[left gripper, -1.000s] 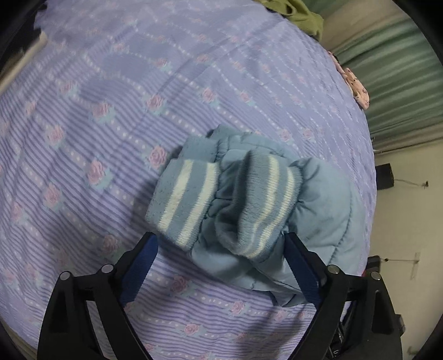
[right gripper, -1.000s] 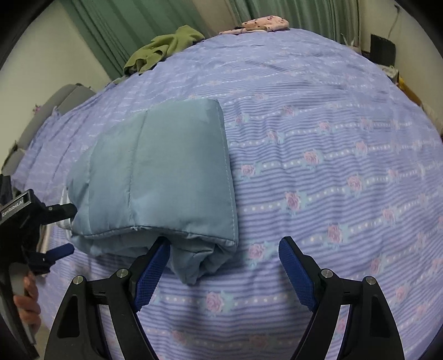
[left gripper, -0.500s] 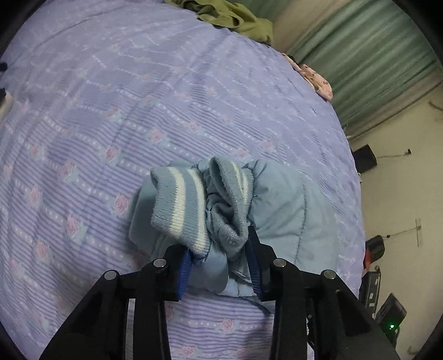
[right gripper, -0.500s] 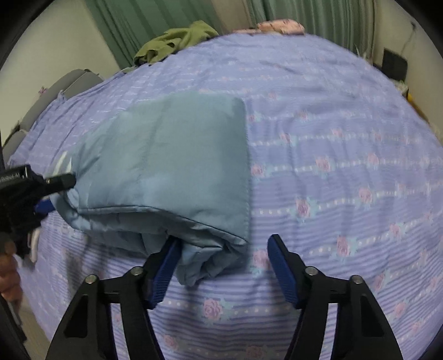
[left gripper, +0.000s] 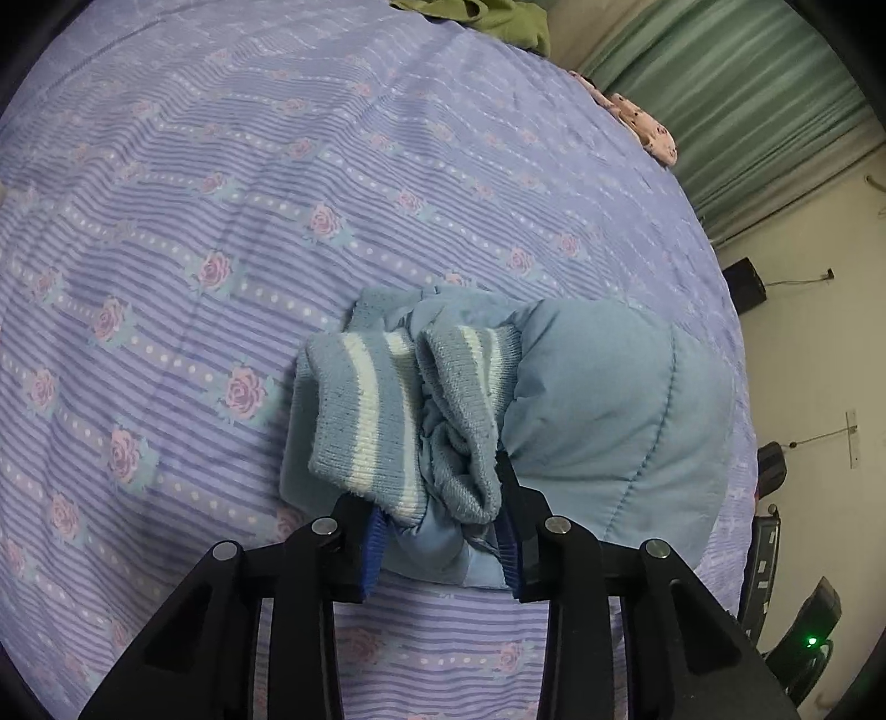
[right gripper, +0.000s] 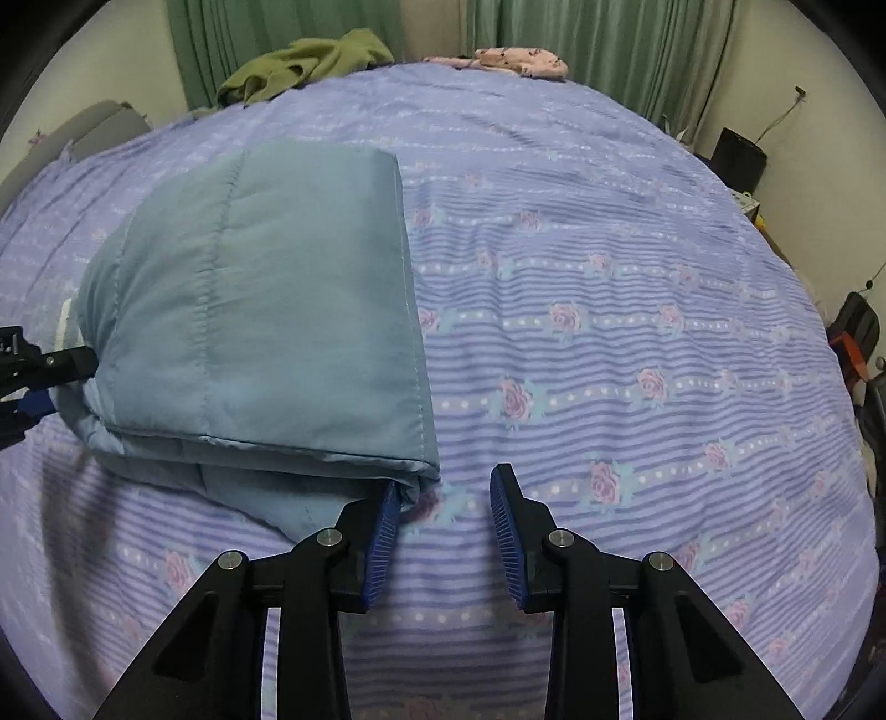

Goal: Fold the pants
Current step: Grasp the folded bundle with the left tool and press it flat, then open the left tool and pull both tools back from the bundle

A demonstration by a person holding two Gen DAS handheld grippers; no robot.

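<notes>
Between the left gripper's [left gripper: 440,534] clamped jaws bunch the padded blue pants' [left gripper: 603,410] striped cuffs; right gripper [right gripper: 443,531], jaws apart, should bite the corner squarely

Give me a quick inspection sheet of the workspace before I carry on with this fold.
Surface: bedspread, purple stripes with roses, lightly wrinkled.
Job's things: blue padded pants folded into a thick bundle; striped knit cuffs bunched at one end.
Clutter: green garment and pink floral garment at the far edge.
Grippers: left gripper jaws clamped on the cuff end; right gripper jaws apart, one jaw at the bundle's near corner, holding nothing.
Cables: thin wire on the wall.
Surroundings: green curtains, black box beside the bed.
</notes>
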